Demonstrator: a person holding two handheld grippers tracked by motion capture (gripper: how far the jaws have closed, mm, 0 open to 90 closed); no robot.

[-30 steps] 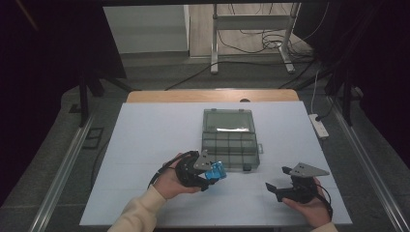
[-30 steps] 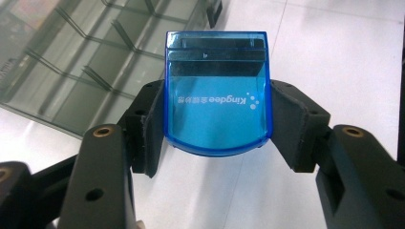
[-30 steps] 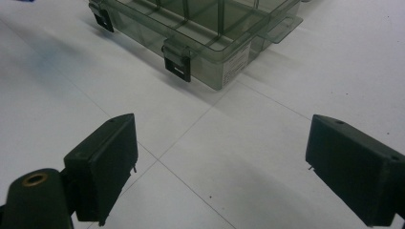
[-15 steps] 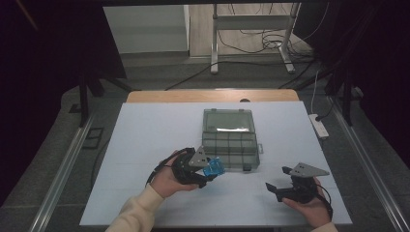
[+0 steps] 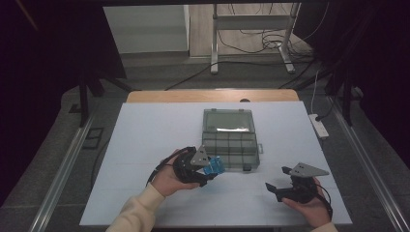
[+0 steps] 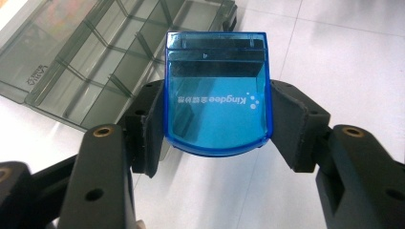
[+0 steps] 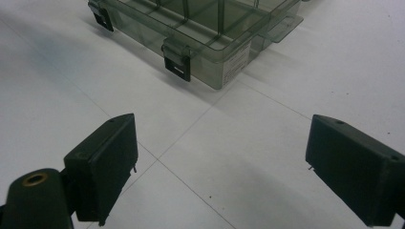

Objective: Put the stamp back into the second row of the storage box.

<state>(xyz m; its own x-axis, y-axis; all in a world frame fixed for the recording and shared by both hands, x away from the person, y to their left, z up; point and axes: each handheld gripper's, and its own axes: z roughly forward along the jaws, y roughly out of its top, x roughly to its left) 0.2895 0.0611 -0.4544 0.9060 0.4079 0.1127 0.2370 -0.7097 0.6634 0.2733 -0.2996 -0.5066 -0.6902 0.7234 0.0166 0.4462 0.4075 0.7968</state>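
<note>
White table (image 5: 145, 145) was mostly bare, with the smoky clear organizer box (image 5: 231, 145) sitting open in the middle. We had the left gripper (image 6: 217, 124) clamped on the blue plastic case (image 6: 217, 95), held just off the box's near corner, so pickup was done and dropping it into a compartment was left. Our right gripper (image 7: 229, 162) waited nearby, jaws wide apart, nothing between them.

"Kingdee" in white, upside down, on the blue clip (image 6: 217, 95).
</note>
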